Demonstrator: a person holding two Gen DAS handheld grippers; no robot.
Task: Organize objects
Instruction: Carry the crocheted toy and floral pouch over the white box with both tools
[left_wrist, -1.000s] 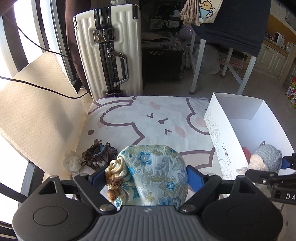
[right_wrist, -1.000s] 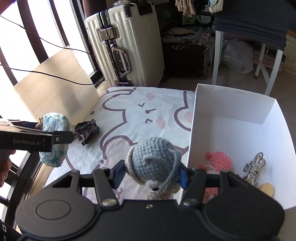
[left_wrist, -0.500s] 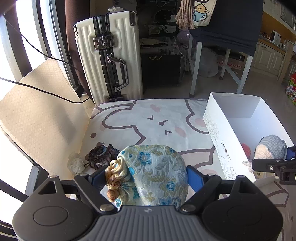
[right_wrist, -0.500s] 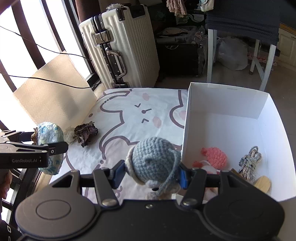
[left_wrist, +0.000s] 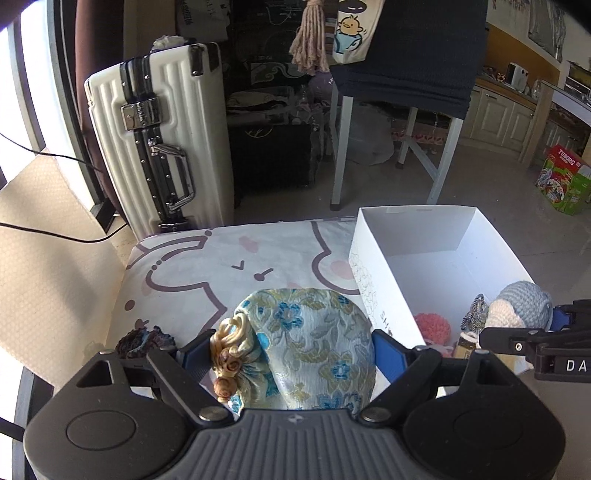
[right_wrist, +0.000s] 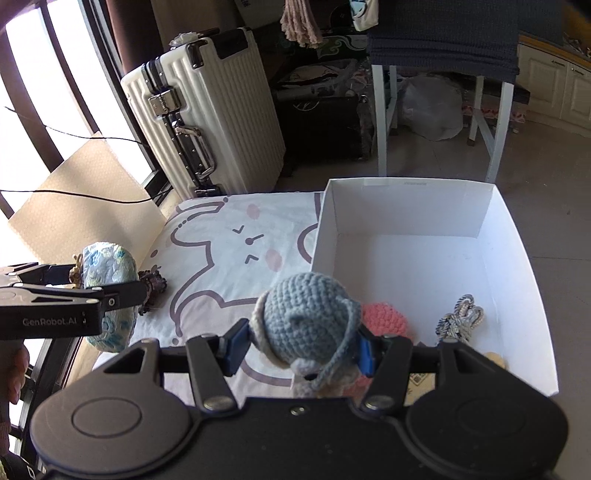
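My left gripper (left_wrist: 291, 354) is shut on a pale blue floral brocade pouch (left_wrist: 310, 343) with a gold knotted cord, held above the cartoon-print cloth (left_wrist: 221, 269). That pouch (right_wrist: 107, 269) and the left gripper (right_wrist: 110, 295) also show at the left of the right wrist view. My right gripper (right_wrist: 299, 343) is shut on a blue crocheted doll (right_wrist: 306, 314), held over the near left corner of the white box (right_wrist: 406, 206). The same doll (left_wrist: 521, 306) hangs over the white box (left_wrist: 373, 266) in the left wrist view. Inside lie a pink crocheted ball (right_wrist: 384, 317) and a grey braided cord (right_wrist: 460, 317).
A dark frilly scrunchie (left_wrist: 142, 338) lies on the cloth near its left edge. Behind the cloth stand a white ribbed suitcase (left_wrist: 162, 147) and a white-legged table under a dark cover (left_wrist: 402, 66). A beige honeycomb sheet (left_wrist: 48, 266) leans at the left.
Both grippers moved right with their loads. The crocheted doll went from beside the box wall to over the box. The pouch drew closer to the box.
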